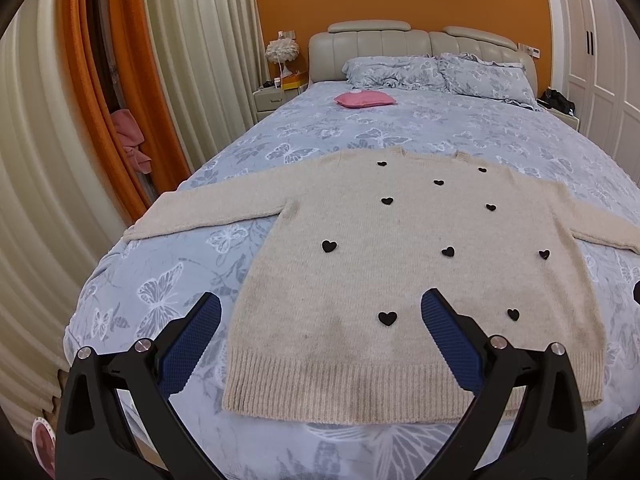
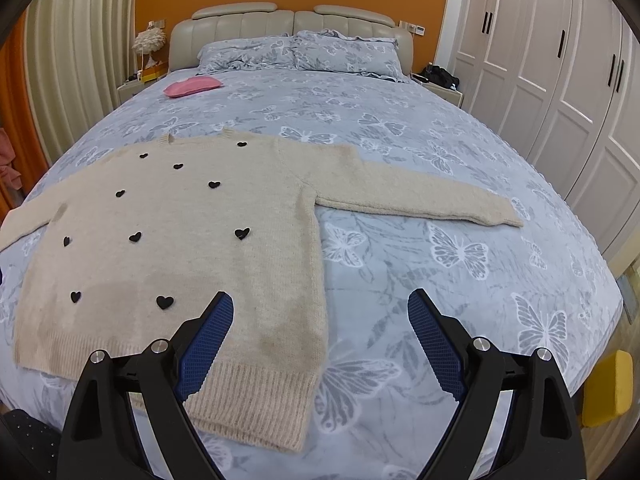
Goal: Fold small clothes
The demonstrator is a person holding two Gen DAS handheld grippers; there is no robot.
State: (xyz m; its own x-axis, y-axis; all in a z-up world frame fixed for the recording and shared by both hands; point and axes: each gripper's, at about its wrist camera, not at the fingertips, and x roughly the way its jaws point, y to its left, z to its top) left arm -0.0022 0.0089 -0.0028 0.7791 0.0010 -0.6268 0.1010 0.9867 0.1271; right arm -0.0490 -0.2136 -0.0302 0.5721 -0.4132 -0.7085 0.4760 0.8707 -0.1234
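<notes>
A cream knit sweater [image 1: 400, 280] with small black hearts lies flat and face up on the bed, both sleeves spread out, ribbed hem nearest me. It also shows in the right wrist view [image 2: 180, 240], with its right sleeve [image 2: 420, 200] stretched across the cover. My left gripper [image 1: 322, 312] is open and empty above the hem's left corner. My right gripper [image 2: 320, 308] is open and empty above the hem's right corner.
The bed [image 1: 440, 128] has a blue butterfly cover, two pillows [image 1: 436, 70] and a pink cushion [image 1: 364, 100] at the far end. Curtains [image 1: 80, 120] hang on the left, white wardrobe doors [image 2: 560, 80] on the right. A yellow object [image 2: 608, 388] sits by the bed's right edge.
</notes>
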